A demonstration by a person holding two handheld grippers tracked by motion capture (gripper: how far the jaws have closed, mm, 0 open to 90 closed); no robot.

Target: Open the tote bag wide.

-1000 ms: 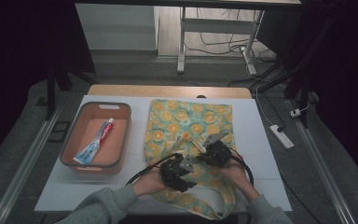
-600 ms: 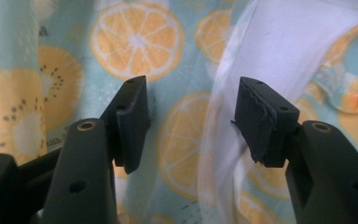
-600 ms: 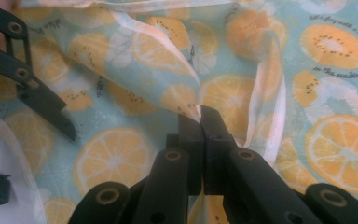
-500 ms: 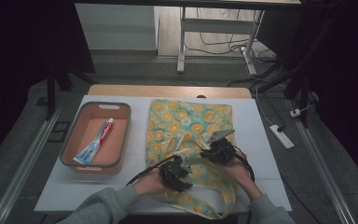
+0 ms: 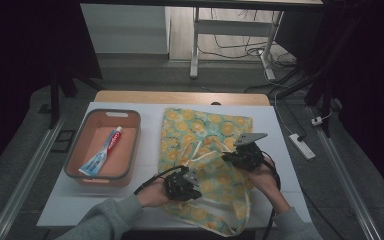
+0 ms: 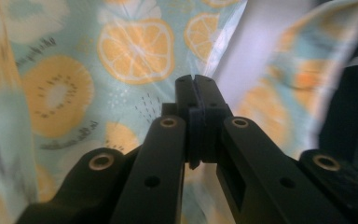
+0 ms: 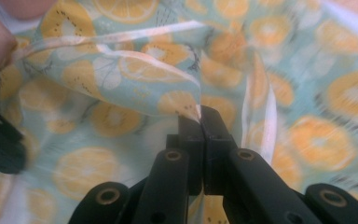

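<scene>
White tabletop [image 5: 145,200], wooden strip along far edge. On left: orange tray [image 5: 75,170] holding toothpaste tube [image 5: 101,152]. On centre-right: fruit-print fabric bag [image 5: 215,125], near end lifted and rumpled.

The high view is dim, its surroundings sinking into near-black while the white worktop [image 5: 290,150] takes soft overhead light with faint shadows. In both gripper views the patterned cloth [image 7: 307,93] smears with blur toward the edges. Each black claw stays fairly sharp.
</scene>
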